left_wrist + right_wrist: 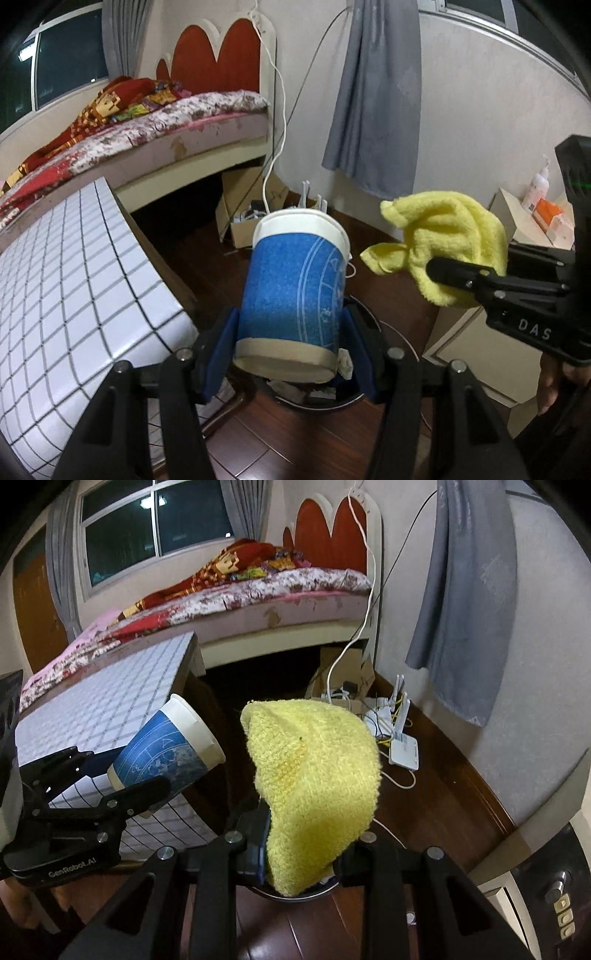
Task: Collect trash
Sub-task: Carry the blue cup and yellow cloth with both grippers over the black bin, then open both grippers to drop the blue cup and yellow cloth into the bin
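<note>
A blue paper cup (pixel 295 291) with a white rim sits between the blue pads of my left gripper (pixel 291 328), which is shut on its sides near the base. Under it is a dark round trash bin (pixel 367 395) holding crumpled paper. My right gripper (pixel 439 273) comes in from the right, shut on a yellow cloth (pixel 450 236). In the right wrist view the yellow cloth (pixel 314 775) drapes over my right gripper (pixel 303 849) and hides its fingertips, with the bin's rim (pixel 295 895) just below. The cup (pixel 166 749) lies tilted in the left gripper (pixel 114 771) at the left.
A white tiled table (pixel 74 277) stands close on the left, a bed (pixel 147 122) behind it. A cardboard box (pixel 251 206) with cables, a router (pixel 402 749) and a hanging grey curtain (pixel 373 110) are by the far wall. A pale cabinet (pixel 461 350) is at the right.
</note>
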The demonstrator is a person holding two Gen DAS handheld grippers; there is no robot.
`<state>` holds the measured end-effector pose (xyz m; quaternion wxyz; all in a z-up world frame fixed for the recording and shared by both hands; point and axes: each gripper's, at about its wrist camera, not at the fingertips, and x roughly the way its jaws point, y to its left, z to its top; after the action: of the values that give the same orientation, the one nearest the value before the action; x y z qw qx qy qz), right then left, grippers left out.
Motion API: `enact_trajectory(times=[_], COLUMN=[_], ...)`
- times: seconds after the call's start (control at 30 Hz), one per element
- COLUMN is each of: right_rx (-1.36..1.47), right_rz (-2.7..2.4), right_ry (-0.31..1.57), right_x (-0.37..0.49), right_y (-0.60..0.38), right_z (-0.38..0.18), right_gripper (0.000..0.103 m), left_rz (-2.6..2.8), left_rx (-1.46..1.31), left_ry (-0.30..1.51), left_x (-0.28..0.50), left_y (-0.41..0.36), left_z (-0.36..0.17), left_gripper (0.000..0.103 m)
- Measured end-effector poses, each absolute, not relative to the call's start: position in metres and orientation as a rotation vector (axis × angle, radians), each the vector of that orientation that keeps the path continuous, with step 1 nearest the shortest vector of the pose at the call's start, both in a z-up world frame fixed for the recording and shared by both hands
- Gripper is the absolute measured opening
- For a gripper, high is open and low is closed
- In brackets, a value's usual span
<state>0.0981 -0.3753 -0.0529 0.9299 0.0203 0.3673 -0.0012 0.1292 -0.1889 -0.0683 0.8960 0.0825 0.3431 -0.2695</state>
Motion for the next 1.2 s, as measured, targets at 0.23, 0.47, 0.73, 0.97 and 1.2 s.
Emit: enact_trajectory(times=[0.23,0.47,0.73,0.97,1.2], right_rx=[0.056,0.064,0.037,0.017,0.044], right_rz=[0.013,0.028,0.071,0.012,-0.076], right_ry=[0.806,0.854,0.946,1.071,1.084], right_x=[0.115,0.133,0.168,0.193,0.179], right_y=[-0.387,-0.393,-0.394,-0.413,-0.442], right_z=[-0.083,-0.107,-0.137,-0.179,-0.175], right_gripper=[0.028,0.028,0.028,0.098,0.099], left_rz=[-0.558,-0.553,-0.562,-0.553,-0.474], left_rx=[0.16,0.154,0.158,0.085,0.127], left_ry=[0.77,0.835,0.896,0.954,0.949], left_x=[0.14,0.153,0.166,0.178,0.166], left_y=[-0.205,-0.212,-0.221,-0.225,-0.22], left_z=[-0.091,-0.115,-0.136,-0.157,-0.162], left_gripper=[0.058,0.058,0.058,0.083,0.092])
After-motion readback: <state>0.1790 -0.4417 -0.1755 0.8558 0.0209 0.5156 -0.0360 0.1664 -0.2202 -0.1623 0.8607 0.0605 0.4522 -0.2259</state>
